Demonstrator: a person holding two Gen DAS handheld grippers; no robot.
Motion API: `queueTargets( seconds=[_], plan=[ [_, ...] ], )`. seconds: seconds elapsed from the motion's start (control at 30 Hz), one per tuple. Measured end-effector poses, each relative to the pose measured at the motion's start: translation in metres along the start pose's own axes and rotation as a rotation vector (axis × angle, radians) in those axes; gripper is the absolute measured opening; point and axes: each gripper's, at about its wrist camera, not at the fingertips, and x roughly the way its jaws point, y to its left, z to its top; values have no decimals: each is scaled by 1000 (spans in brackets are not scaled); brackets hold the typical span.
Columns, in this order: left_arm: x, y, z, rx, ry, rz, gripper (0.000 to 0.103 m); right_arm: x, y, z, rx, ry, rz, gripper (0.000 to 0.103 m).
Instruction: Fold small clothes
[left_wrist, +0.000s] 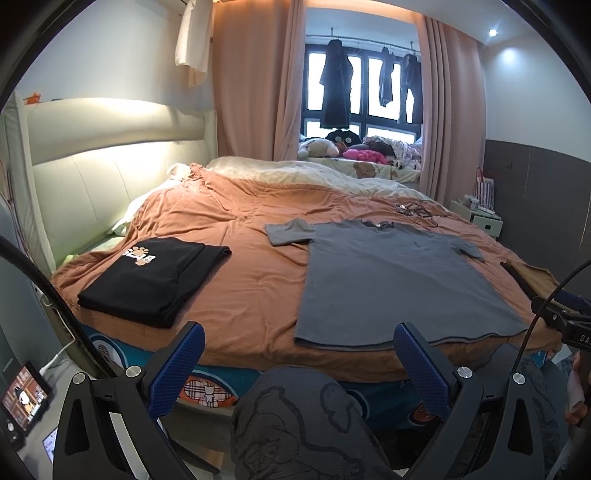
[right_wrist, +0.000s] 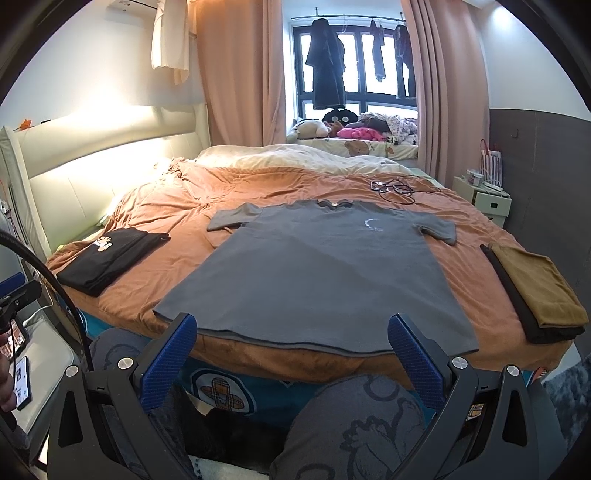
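Blue-padded fingers (left_wrist: 192, 354) of the left gripper (left_wrist: 295, 354) stand wide apart at the near edge of the bed (left_wrist: 240, 295), holding nothing, with the person's patterned grey knee (left_wrist: 295, 413) below them. At the far left, beside the bed, a small tablet (left_wrist: 24, 397) glows on a low grey surface. Next on the orange blanket (left_wrist: 236, 236) lies a folded black shirt (left_wrist: 147, 280) with a paw print, near the left edge and the padded headboard (left_wrist: 110, 173).

Right of it, well apart, the grey T-shirt (right_wrist: 314, 273) is spread flat, face up. Its long axis runs from the near edge of the bed away toward the window (right_wrist: 354, 70): the hem lies nearest the cameras and the collar points to the far side, with one sleeve out to each side. The right gripper (right_wrist: 291, 343) hovers just short of that hem, its fingers (right_wrist: 410, 350) also spread open and empty, one near each hem corner.

Beyond the collar a tangle of dark cables (right_wrist: 395, 188) rests on the blanket. Farthest right, a folded mustard cloth (right_wrist: 535, 284) sits on a folded black one (right_wrist: 517, 295) at the bed's right edge.
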Motion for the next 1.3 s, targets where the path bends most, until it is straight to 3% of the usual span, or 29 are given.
queueTargets(
  seconds=[1.3],
  plan=[
    [2, -5, 6, 15, 9, -23, 103, 12, -6, 3, 25, -3, 32, 103]
  ],
)
